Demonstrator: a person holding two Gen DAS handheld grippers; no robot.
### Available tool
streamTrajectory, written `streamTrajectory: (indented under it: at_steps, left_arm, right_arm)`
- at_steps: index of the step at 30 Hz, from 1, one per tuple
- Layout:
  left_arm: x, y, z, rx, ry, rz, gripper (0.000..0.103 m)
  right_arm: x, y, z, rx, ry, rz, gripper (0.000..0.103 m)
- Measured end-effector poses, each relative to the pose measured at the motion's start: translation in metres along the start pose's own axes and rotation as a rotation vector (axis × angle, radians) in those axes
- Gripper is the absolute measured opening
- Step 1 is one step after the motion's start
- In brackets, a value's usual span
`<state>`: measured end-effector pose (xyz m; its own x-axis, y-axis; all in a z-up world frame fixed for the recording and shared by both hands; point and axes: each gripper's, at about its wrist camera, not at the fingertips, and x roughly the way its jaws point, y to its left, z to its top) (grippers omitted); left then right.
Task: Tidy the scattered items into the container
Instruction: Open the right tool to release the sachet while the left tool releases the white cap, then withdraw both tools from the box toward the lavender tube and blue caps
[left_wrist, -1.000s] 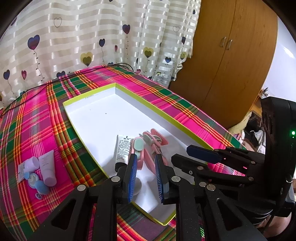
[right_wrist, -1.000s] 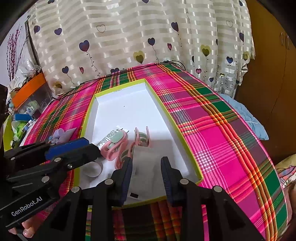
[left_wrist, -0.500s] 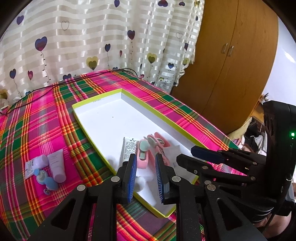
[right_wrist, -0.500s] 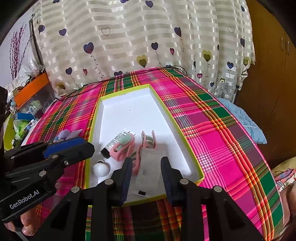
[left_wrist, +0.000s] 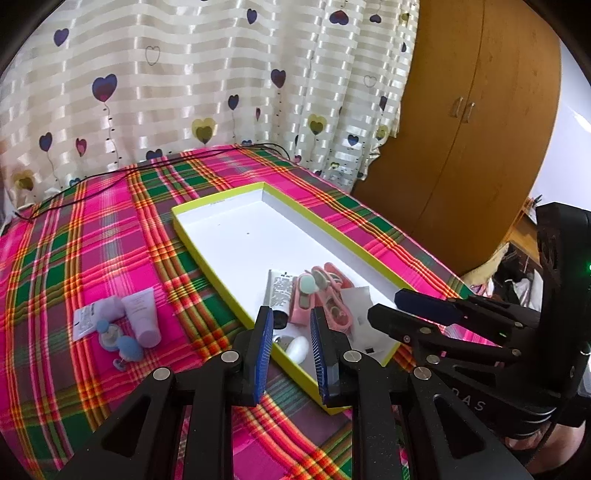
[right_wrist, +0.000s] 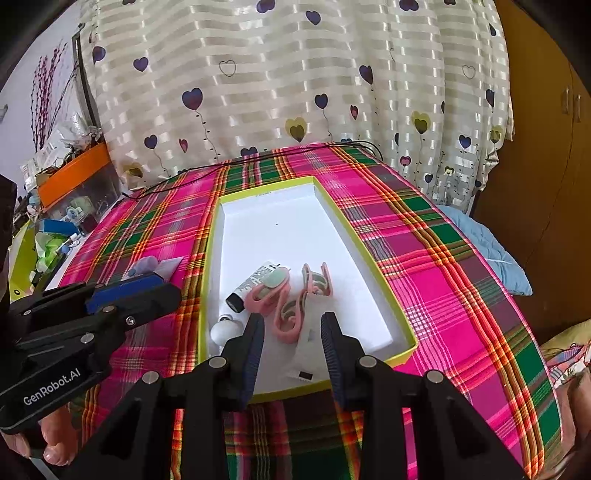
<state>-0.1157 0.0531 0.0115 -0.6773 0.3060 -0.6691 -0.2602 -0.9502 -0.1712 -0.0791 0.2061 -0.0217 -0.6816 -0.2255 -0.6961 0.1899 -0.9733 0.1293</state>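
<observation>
A shallow white box with a yellow-green rim (left_wrist: 221, 242) (right_wrist: 212, 258) lies on the plaid cloth. In its near end lie a white tube with a black cap (left_wrist: 280, 291) (right_wrist: 255, 280), pink clips (left_wrist: 321, 295) (right_wrist: 291, 314), a white egg-shaped item (left_wrist: 297, 349) (right_wrist: 223, 330) and a white sachet (left_wrist: 364, 325) (right_wrist: 306, 363). Left of the box on the cloth lie a lilac tube (left_wrist: 142, 317), a white sachet (left_wrist: 86, 321) and small blue items (left_wrist: 122, 341). My left gripper (left_wrist: 291, 352) is open and empty above the box's near corner. My right gripper (right_wrist: 291, 349) is open and empty above the box's near end.
A black cable (left_wrist: 147, 166) runs along the far edge of the cloth by the heart-print curtain. A wooden wardrobe (left_wrist: 472, 129) stands at the right. A cluttered shelf with an orange bin (right_wrist: 70, 177) stands left of the table. A blue cushion (right_wrist: 487, 254) lies off the right edge.
Both grippers have drawn back and up from the box, empty. The white egg-shaped item now lies free in the box's near corner. The scattered items at left have not moved.
</observation>
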Motion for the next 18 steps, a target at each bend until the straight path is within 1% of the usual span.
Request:
streamTrajectory:
  at_steps: [18]
  left_arm:
    - [-0.031,0.011,-0.013,-0.016,-0.029,0.067,0.021]
  right_arm:
    - [-0.014,0.026,-0.003,-0.047,-0.012,0.021,0.032]
